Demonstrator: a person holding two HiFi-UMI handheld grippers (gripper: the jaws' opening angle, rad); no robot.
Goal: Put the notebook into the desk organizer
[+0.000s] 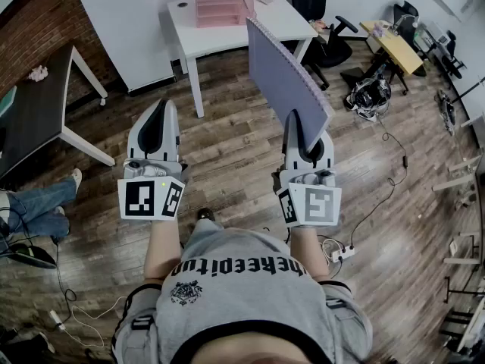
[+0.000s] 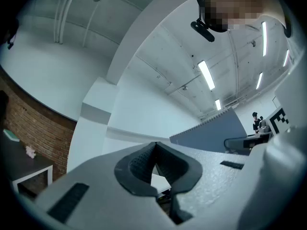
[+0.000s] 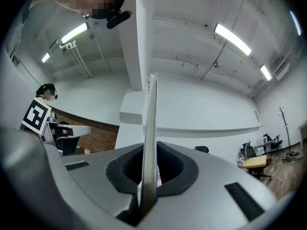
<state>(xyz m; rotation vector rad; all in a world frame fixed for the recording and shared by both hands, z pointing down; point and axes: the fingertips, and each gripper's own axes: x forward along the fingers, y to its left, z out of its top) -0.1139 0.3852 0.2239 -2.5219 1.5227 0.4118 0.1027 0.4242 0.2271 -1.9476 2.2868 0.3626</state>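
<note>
A grey-purple spiral notebook (image 1: 288,82) stands on edge in the air, tilted away from me, with my right gripper (image 1: 295,123) shut on its lower corner. In the right gripper view the notebook (image 3: 150,123) runs edge-on between the pads. My left gripper (image 1: 161,111) hangs level with it to the left, shut and empty; its own view shows the pads (image 2: 139,164) meeting, with the notebook (image 2: 216,131) off to its right. The pink see-through desk organizer (image 1: 221,0) stands on the white table (image 1: 284,23) ahead, beyond the notebook's top edge.
A dark table (image 1: 38,112) stands at the left, with a seated person's legs (image 1: 38,203) below it. A black office chair (image 1: 322,6), a yellow desk (image 1: 398,48) and a bag (image 1: 369,93) lie to the right. A power strip (image 1: 341,253) and cables cross the wooden floor.
</note>
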